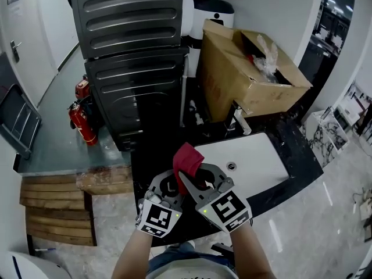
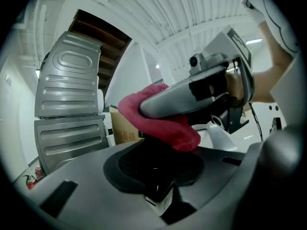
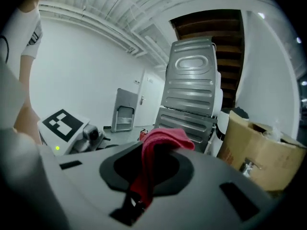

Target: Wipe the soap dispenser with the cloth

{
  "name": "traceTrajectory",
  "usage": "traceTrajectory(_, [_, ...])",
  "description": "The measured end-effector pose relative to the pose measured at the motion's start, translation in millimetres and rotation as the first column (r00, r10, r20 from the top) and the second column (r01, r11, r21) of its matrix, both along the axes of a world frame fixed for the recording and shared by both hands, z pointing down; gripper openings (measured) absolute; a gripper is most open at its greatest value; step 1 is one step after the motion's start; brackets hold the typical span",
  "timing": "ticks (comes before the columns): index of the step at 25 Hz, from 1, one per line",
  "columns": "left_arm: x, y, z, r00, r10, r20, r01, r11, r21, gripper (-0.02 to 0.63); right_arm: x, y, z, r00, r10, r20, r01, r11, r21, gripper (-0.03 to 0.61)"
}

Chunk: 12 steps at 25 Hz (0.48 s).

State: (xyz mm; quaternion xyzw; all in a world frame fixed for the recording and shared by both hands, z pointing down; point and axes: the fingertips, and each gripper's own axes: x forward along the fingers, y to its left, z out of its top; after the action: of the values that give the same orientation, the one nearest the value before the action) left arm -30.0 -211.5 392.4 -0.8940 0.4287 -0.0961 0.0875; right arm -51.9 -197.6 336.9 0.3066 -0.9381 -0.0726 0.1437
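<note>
Head view: crumpled, soft red cloth (image 1: 187, 159)

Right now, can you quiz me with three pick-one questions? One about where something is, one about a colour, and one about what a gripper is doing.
1. Where is the box?
A. behind the sink
B. inside the sink
C. on the floor

2. What colour is the cloth?
A. blue
B. white
C. red

3. What is the right gripper doing?
A. open, holding nothing
B. shut on the cloth
C. shut on the box

Answers:
1. A. The box stands on the dark counter past the white sink.
2. C. The cloth shows red in all three views.
3. B. In the right gripper view, its jaws pinch the cloth's lower end.
</note>
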Motion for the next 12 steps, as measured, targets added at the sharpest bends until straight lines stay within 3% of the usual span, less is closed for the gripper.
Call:
traceTrajectory(6, [-0.9,-1.4,2.0,1.000,-0.002,0.025,0.002,1.000,-0.001,0.107,2.8,-6.7,4.9,0.999,-0.033,-0.017,0.033,0.999,-0.043,0.051])
traceTrajectory(12, [-0.9,-0.3,7.3,0.999,0.009,0.035,-0.009,1.000,-0.008,0.106,34.6,-35.0,18.5,0.997,0.064,-0.036,-0.068,0.991,-0.114,0.051])
